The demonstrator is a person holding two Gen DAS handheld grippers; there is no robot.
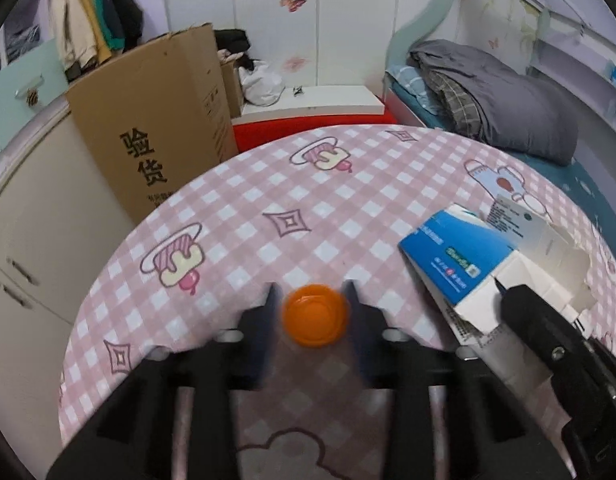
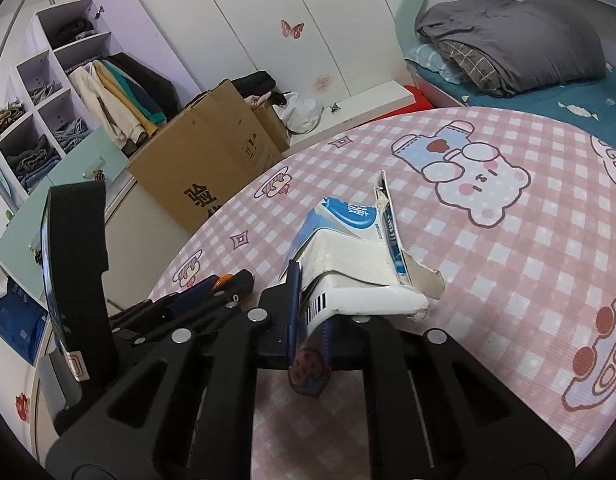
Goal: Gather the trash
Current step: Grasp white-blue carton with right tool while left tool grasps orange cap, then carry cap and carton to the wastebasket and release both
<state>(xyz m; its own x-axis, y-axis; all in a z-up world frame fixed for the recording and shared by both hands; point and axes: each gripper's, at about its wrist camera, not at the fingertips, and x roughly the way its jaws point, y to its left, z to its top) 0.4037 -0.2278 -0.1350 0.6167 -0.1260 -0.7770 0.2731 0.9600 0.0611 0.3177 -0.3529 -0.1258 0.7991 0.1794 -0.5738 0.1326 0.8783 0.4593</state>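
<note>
An orange bottle cap (image 1: 315,315) lies on the pink checked tablecloth (image 1: 267,184) near its front edge. My left gripper (image 1: 312,294) has one finger on each side of the cap, and both pads touch its rim. To the right is a torn blue and white carton (image 1: 460,264), tipped up off the cloth. My right gripper (image 2: 311,320) is shut on the carton's (image 2: 348,256) crumpled lower flap, and its black finger (image 1: 520,308) shows in the left wrist view. In the right wrist view the left gripper (image 2: 223,280) sits just left, with a sliver of orange between its tips.
A large brown cardboard box (image 1: 155,128) stands beyond the table's left edge, next to a pale cabinet (image 1: 31,232). A bed with a folded grey quilt (image 1: 504,100) lies to the right. A phone in a black mount (image 2: 73,264) rises at the left of the right wrist view.
</note>
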